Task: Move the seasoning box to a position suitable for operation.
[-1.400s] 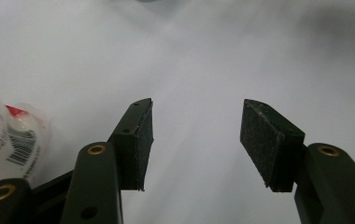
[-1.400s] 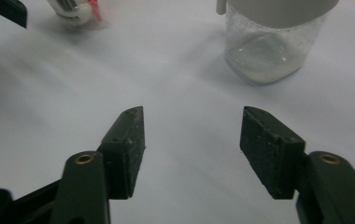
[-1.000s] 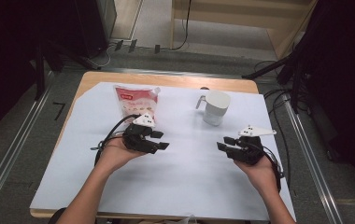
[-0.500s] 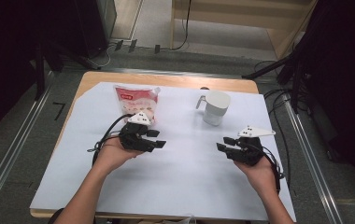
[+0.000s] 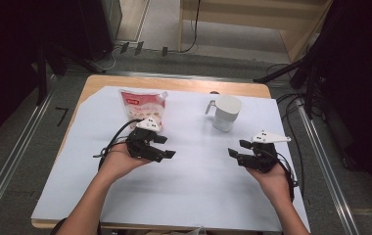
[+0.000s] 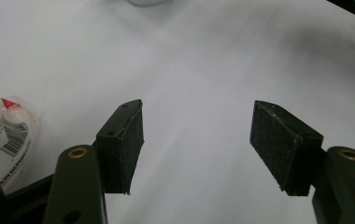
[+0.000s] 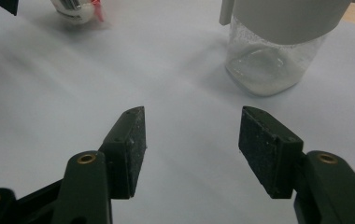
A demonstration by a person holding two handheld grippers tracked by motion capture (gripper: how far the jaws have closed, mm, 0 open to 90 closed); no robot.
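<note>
1. The table (image 5: 96,85) is wooden, and a white sheet (image 5: 189,191) covers nearly all of its top; bare wood shows along the far edge.
2. Two forearms come in from the near edge, and each hand holds a gripper low over the sheet, well apart from the other.
3. The pouch (image 5: 143,106) lies flat on the far left part of the sheet, pink and white with a red label at its top. In the left gripper view its barcoded corner (image 6: 12,140) sits at the left edge, beside the left jaw and not between the jaws.
4. The jug (image 5: 225,112) stands upright on the far right part of the sheet, with a white lid and a handle on its left side. The right gripper view shows its clear body (image 7: 271,65) beyond the right jaw, apart from it.
5. The left gripper (image 5: 163,146) is just in front of the pouch. Its jaws have just been opening and stand spread (image 6: 198,140), with bare sheet between them.
6. The right gripper (image 5: 239,148) is in front of the jug and a little to its right. Its jaws have also just been opening and stand apart (image 7: 192,149), with nothing between them.
</note>
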